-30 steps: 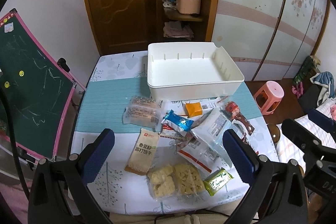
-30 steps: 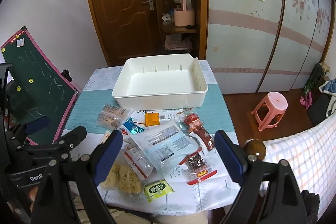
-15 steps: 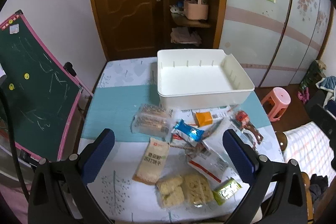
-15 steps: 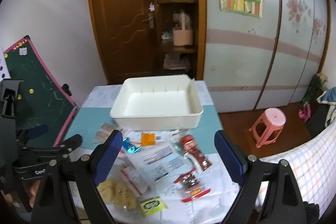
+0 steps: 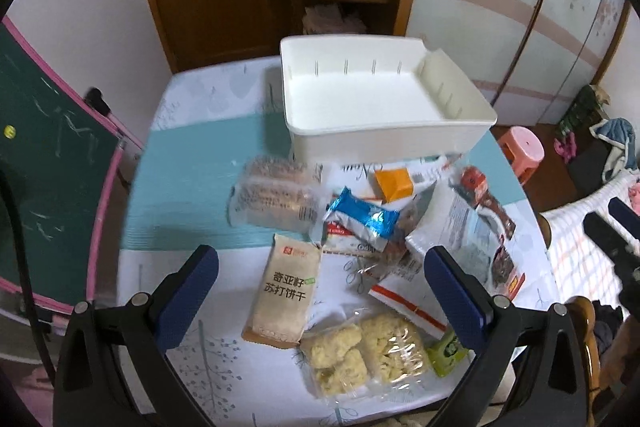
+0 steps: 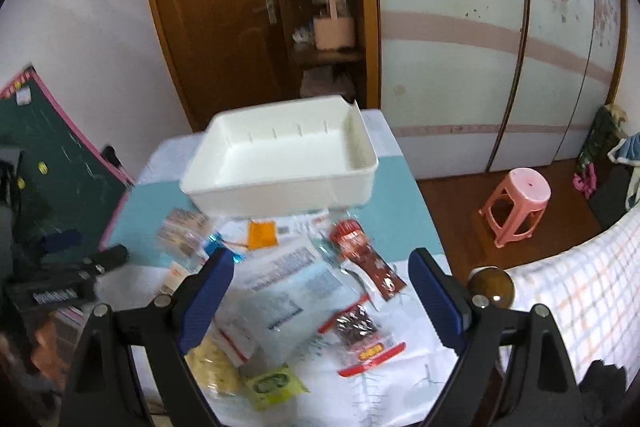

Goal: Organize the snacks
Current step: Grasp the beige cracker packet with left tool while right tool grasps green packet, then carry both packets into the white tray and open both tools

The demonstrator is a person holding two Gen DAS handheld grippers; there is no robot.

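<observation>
The beige cracker packet (image 5: 283,293) lies flat on the table (image 5: 192,187) between the left gripper (image 5: 320,295) fingers, long axis running away toward the empty white bin (image 5: 384,143). Both left and right gripper (image 6: 320,295) hover spread wide, holding nothing

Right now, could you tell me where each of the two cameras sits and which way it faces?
Left wrist: sits on the left gripper, above the table's near edge, facing the white bin and door; own open jaws frame the cracker packet; the right gripper shows at right.
Right wrist: sits on the right gripper, further right, same heading; open jaws; the left gripper shows at left.
Shared: white bin, snack pile, green packet.
</observation>
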